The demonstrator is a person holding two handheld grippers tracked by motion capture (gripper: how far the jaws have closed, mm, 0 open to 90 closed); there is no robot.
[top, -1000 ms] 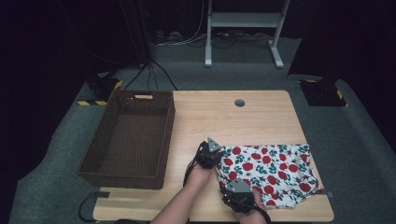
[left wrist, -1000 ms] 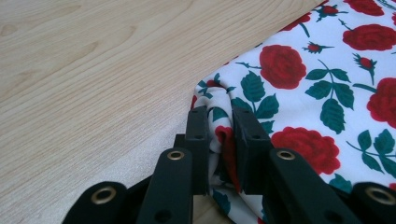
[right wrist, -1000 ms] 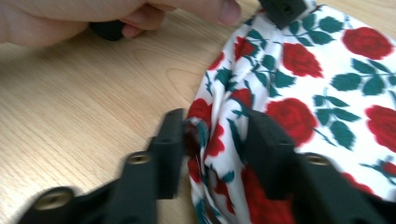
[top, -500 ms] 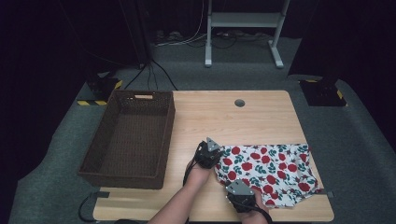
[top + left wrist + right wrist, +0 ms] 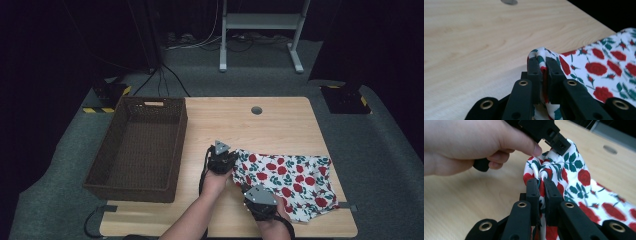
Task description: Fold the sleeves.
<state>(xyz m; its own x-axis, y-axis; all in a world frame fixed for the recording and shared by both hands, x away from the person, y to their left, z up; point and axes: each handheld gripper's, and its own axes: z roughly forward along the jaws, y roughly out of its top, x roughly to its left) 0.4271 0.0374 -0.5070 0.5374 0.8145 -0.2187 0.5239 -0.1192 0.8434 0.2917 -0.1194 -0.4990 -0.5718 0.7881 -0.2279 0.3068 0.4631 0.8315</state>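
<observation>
Floral cloth (white, red roses, green leaves) lies on the near right part of the tabletop, mostly flat, its right edge near the tabletop's right edge. Left gripper sits at the cloth's far left corner; in the left gripper view its jaws are pressed together on a raised fold of that cloth, fabric showing between the pads and bunched over their tips. Left-gripper jaws have just been closing, with cloth between them. Right gripper is at the cloth's near left edge, close to the near edge of the tabletop; in the right gripper view its jaws pinch a gathered ridge of cloth, the pads nearly together with fabric between. Right-gripper jaws have also just been closing onto the cloth. The same view shows the left hand on the other gripper just beyond, its tip on the cloth; the fabric between the two grip points is puckered and lifted off the wood. Brown wicker basket stands on the left side of the tabletop, well apart from the cloth. A round hole sits in the tabletop near its far edge.
</observation>
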